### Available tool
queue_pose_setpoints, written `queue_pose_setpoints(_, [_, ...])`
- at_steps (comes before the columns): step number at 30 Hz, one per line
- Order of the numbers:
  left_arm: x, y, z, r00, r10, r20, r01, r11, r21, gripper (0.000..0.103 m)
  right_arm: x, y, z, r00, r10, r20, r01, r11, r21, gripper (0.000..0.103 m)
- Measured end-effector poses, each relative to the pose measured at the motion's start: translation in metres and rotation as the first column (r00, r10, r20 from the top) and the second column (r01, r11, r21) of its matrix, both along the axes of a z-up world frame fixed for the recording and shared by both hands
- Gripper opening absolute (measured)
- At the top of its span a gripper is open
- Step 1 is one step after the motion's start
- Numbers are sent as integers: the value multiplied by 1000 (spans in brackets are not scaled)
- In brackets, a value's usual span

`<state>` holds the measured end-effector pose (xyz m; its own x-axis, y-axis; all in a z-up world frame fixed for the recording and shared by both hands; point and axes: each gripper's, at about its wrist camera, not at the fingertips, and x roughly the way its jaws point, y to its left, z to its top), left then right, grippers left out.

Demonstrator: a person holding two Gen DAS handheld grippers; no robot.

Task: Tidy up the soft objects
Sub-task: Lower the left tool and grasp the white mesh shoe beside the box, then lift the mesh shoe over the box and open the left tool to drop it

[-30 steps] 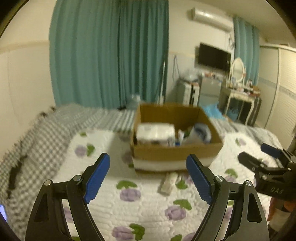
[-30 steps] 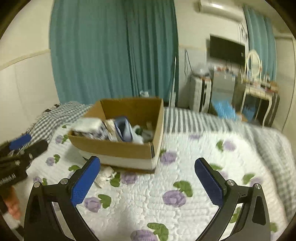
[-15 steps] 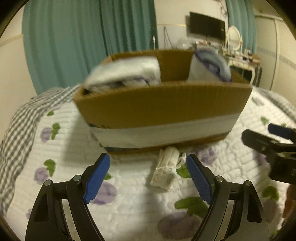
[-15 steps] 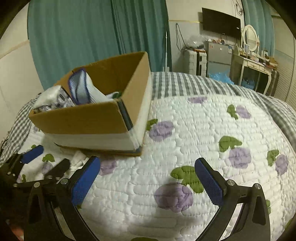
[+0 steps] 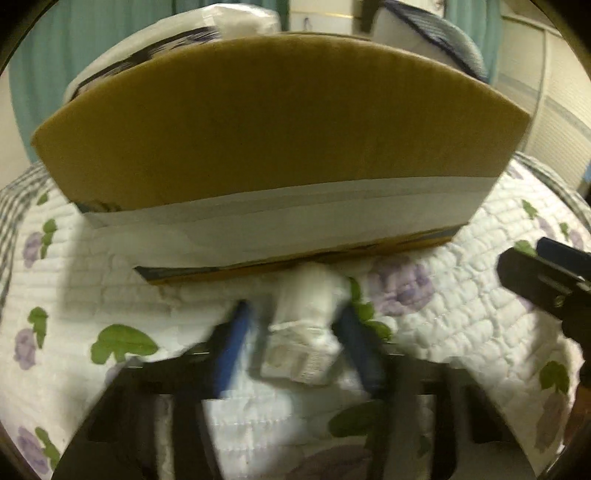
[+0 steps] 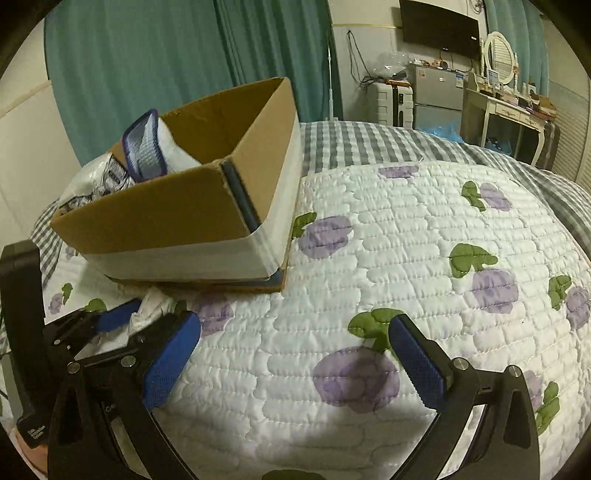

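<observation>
A small white rolled sock (image 5: 306,328) lies on the flowered quilt just in front of the cardboard box (image 5: 280,122). My left gripper (image 5: 295,332) is low over the quilt with its blue pads (image 5: 236,343) on both sides of the sock, narrowed and blurred; whether they touch it is unclear. In the right wrist view the left gripper (image 6: 144,317) straddles the sock (image 6: 151,310) by the box (image 6: 177,214). My right gripper (image 6: 291,354) is open and empty over the quilt. The box holds white packets (image 6: 92,181) and a blue-edged cloth (image 6: 144,147).
The white quilt with purple flowers (image 6: 406,236) covers a grey checked bed (image 6: 369,140). Teal curtains (image 6: 166,66) hang behind. A TV (image 6: 439,22), small fridge (image 6: 436,92) and dressing table (image 6: 509,103) stand at the far right.
My left gripper has dropped forward to the quilt and its jaws have narrowed around the sock. The box now fills its view. The right gripper has shifted slightly closer to the quilt.
</observation>
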<state>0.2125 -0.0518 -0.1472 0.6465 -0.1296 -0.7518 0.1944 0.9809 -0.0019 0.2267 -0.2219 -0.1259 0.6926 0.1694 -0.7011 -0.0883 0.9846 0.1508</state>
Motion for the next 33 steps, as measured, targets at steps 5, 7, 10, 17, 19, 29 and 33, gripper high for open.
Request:
queue_pose_setpoints(5, [-19,-8,10,996,-82,35,83,996,-38,30,-5,3,-1,1000,8,0,-8,1000,10,103])
queue_pose_setpoints(7, [-27,-8,16,996,-85,39,87,995,-55,29,-9,2,0,1000,12,2,-12,1000,23,103])
queue_pose_setpoints(10, [-40,-5,27,996,-81,48,83,995,-59,29,-19,-1,7,1000,4,16,-4,1000,2,103])
queue_pose_setpoints(17, [-77,4,61,993,-73,93,77,996,-36,29,-53,3,36,998,30,62,-29,1000,-11,103])
queue_pose_setpoints(19, [-82,12,68,991,-76,111,80,996,-31,29,-63,8,44,997,41,70,-39,999,-28,103])
queue_pose_setpoints(29, [-126,23,125,969,-38,243,61,994,-90,29,-132,18,105,986,31,162,-20,997,-70,103])
queue_pose_setpoints(33, [-132,38,153,949,-14,316,57,991,-125,29,-145,21,138,975,32,220,-13,996,-84,103])
